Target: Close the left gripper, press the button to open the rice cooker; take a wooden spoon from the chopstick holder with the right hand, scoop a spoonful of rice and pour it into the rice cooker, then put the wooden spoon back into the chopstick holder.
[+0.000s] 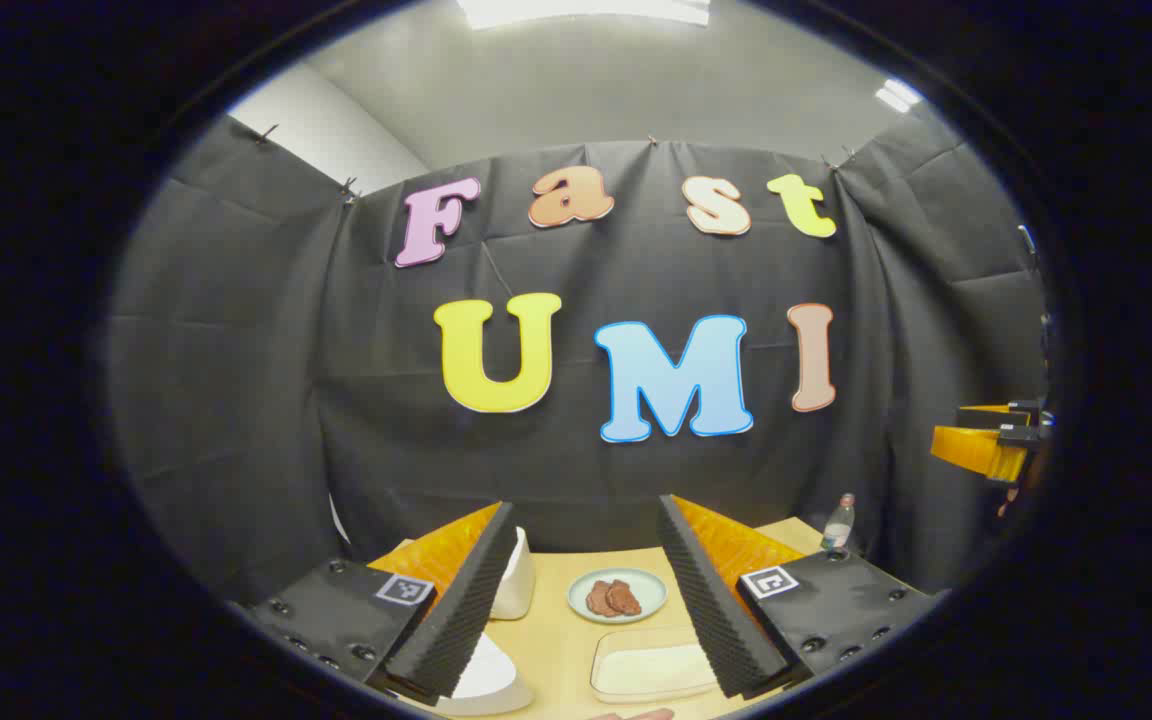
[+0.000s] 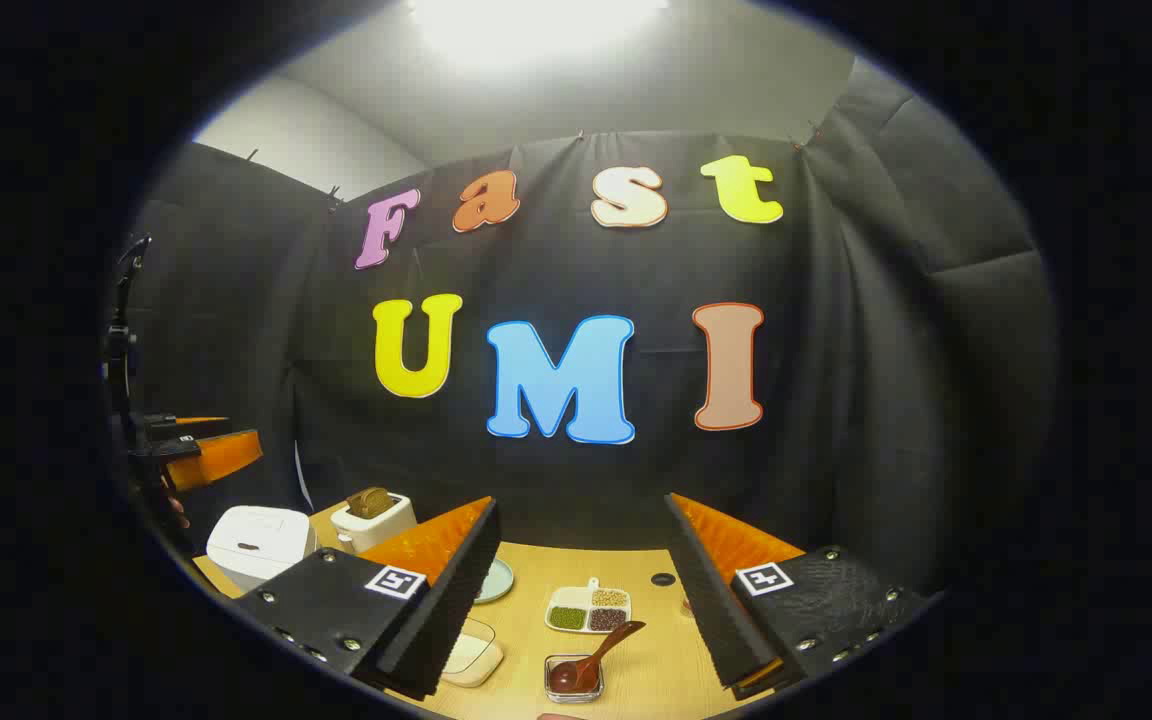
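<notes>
In the right gripper view the white rice cooker stands shut at the table's left end. A wooden spoon leans in a small clear holder near the front edge, just below my right gripper, which is open and holds nothing. My left gripper is also open and raised above the table; it shows again far left. Under its left finger lies a white rounded body, partly hidden. A shallow clear container with pale contents sits between the left gripper's fingers.
A toaster with bread stands behind the cooker. A divided dish of grains sits mid-table. A plate of brown food lies beyond the container. A bottle stands at the far right corner. The right gripper hangs at the right.
</notes>
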